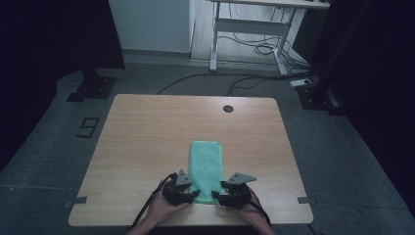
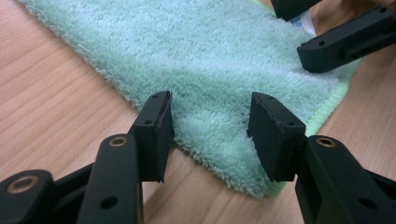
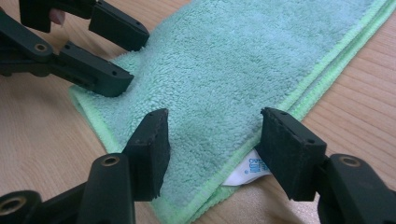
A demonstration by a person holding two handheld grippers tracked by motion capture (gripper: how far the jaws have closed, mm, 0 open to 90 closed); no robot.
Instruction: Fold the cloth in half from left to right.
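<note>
The green towel lies folded into a long strip on the counter, its long axis running straight away from the person, and its near short end sits between the two claws. The left claw stands at the near left corner and the right claw at the near right corner, each about equally close to its own corner.

In the left gripper view the left claw is held at a middling width, the towel corner lying directly ahead between the jaws, but the pads do not press on the pile. In the right gripper view the right claw is likewise part open, straddling the stitched edge where a white care label peeks out from under the folds; again nothing is pinched.

So the cloth lies forward of both claws and inward from each, toward the other claw. My reading is that the next move turns on that near end: each claw would need to settle onto its corner and close, then carry the end along the strip's long axis, away from the person, to fold it shorter
</note>
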